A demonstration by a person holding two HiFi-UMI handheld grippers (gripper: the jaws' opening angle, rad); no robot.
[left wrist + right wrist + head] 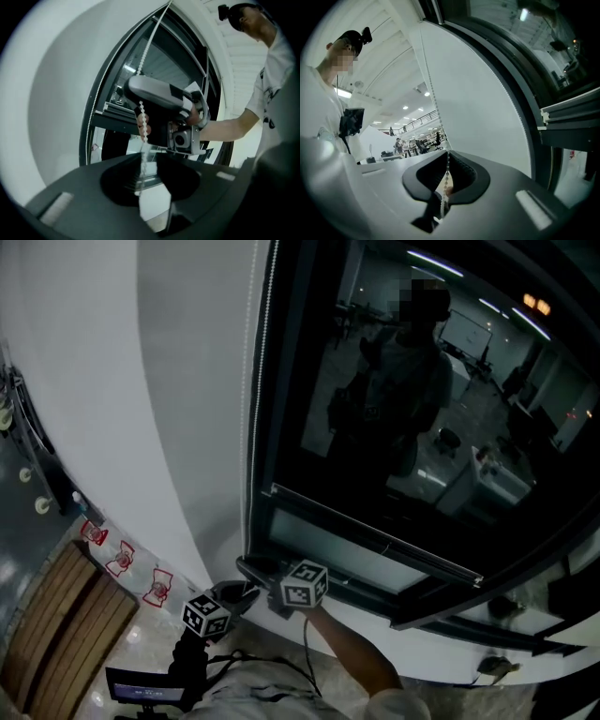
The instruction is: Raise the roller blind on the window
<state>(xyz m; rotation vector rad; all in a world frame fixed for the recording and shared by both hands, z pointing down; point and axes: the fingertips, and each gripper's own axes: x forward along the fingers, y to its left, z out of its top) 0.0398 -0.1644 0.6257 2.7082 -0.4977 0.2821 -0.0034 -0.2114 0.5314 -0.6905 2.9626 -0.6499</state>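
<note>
A white bead chain (255, 381) hangs down the left edge of the dark window (422, 427). In the head view both grippers sit at the chain's lower end, the left gripper (242, 598) just below the right gripper (255, 570). The right gripper (446, 187) is shut on the bead chain (431, 89), which runs taut up from its jaws. In the left gripper view the chain (149, 51) passes through the right gripper (141, 123) and drops into the left gripper (143, 183). Those jaws stand slightly apart, with the chain loose in the gap.
A white wall (169, 427) runs left of the window frame (267, 427). A horizontal bar (375, 538) crosses the glass low down, above the sill (441, 657). Wooden boards (66, 624) and red markings (120, 559) lie at lower left. The glass mirrors the person.
</note>
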